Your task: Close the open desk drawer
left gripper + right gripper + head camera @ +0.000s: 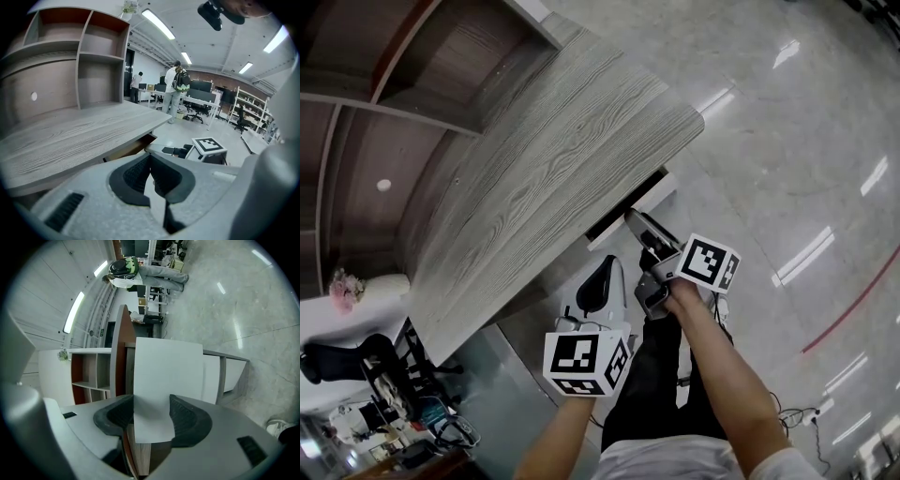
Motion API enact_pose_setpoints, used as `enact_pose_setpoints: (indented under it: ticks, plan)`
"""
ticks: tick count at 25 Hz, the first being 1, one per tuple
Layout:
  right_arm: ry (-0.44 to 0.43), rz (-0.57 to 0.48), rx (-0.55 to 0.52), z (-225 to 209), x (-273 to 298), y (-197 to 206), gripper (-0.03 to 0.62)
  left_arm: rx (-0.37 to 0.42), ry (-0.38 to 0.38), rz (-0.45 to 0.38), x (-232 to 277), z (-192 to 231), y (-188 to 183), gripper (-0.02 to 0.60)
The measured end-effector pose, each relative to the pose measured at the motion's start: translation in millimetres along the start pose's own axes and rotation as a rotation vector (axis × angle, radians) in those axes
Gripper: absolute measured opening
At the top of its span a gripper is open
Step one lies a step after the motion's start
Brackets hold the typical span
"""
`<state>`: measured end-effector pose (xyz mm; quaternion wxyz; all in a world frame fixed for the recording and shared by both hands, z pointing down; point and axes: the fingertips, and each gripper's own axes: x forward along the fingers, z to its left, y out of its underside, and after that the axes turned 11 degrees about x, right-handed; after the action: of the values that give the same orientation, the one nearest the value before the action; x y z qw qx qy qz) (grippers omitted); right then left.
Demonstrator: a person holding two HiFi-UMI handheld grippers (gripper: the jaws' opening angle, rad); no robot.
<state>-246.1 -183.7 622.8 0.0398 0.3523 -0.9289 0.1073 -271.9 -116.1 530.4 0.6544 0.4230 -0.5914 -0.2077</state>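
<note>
Clamped on the white drawer front [166, 376], the right hand-held gripper [151, 411] should push straight in under the surface [553, 178]; the left hand-held gripper [151, 176] hangs closed, empty

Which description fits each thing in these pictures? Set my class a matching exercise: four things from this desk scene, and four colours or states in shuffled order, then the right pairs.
Things
1. desk top
2. drawer front
3. left gripper
4. right gripper

Colours or states
A. jaws together, nothing between them
B. white, pulled partly out
C. grey wood grain
D. jaws on either side of the drawer front

Pairs: 1-C, 2-B, 3-A, 4-D
</note>
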Motion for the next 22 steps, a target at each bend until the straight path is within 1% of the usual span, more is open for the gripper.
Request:
enact_pose_setpoints:
  ticks: [1, 5, 10, 22]
  plan:
    - [0.005, 0.000, 0.005, 0, 3, 0, 0.235, 0.001, 0.001, 0.001, 1, 1, 0, 0.005]
    - [-0.025, -0.001, -0.007, 5, 16, -3, 0.235, 0.002, 0.010, 0.006, 5, 5, -2, 0.005]
    - [-0.030, -0.005, -0.007, 7, 28, -4, 0.235, 0.004, 0.016, 0.012, 9, 13, -3, 0.004]
    - [-0.057, 0.002, -0.010, 11, 43, -7, 0.235, 0.009, 0.027, 0.014, 17, 20, -6, 0.005]
